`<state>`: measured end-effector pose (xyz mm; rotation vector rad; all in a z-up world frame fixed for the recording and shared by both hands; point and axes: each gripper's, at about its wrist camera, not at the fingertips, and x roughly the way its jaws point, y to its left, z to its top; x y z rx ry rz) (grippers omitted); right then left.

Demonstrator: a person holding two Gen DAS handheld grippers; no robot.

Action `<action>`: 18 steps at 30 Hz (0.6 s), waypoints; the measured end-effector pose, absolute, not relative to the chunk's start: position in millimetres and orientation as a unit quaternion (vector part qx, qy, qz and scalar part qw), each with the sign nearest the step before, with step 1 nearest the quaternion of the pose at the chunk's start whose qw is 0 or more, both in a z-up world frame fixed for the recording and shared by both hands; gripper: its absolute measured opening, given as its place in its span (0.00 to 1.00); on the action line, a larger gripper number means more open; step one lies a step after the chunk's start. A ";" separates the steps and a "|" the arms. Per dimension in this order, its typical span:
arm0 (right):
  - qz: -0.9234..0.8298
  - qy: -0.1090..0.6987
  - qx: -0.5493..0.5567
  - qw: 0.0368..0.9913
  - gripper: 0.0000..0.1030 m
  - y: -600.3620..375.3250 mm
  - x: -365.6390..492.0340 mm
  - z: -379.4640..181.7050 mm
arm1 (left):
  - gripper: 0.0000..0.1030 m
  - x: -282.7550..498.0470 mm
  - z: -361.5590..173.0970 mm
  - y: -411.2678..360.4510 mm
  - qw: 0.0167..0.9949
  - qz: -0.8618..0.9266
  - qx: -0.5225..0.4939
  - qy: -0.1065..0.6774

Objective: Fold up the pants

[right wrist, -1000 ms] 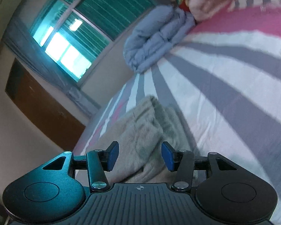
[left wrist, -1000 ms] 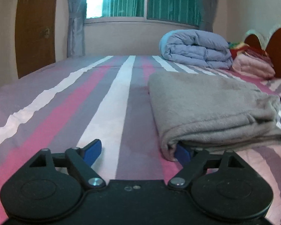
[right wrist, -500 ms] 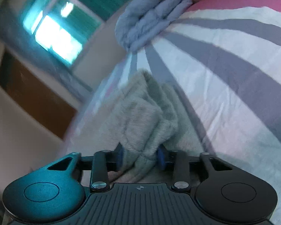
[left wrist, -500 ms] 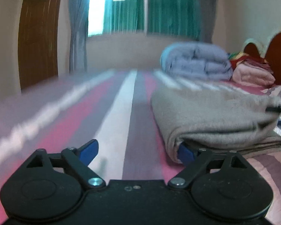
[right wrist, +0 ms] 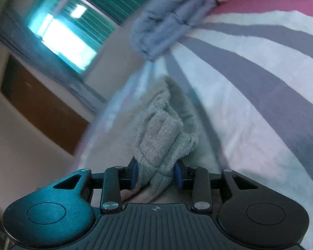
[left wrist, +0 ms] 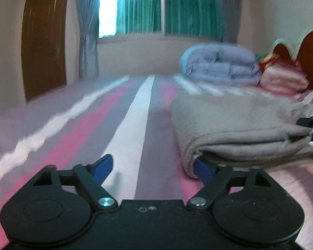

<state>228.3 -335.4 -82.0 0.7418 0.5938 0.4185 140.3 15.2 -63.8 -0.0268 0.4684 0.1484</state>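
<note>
Final fold in hand: right gripper (right wrist: pixel 155 176) jaws clenched on the pants (right wrist: pixel 162 137); left gripper (left wrist: pixel 151 167) jaws released, one finger tucked under the fold. Next: left closes.

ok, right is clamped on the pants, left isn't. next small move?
Probably close the left gripper: it is wide open, with one blue finger tucked under the folded grey fleece pants at their near corner, while the right gripper pinches a bunched edge.

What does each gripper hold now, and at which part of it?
The right gripper is closed on a bunched edge of the folded grey pants. The left gripper is open and holds nothing; one finger is tucked under the pants' near corner.
</note>
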 end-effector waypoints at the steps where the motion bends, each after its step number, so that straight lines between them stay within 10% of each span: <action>1: 0.196 0.291 0.341 0.872 0.34 -332.3 230.7 -83.0 | 0.80 144.7 -67.0 19.1 0.966 0.072 -0.028 0.246; 18: 0.195 0.322 0.361 0.853 0.41 -334.6 234.8 -89.1 | 0.80 142.7 -60.5 14.6 0.971 0.071 -0.021 0.229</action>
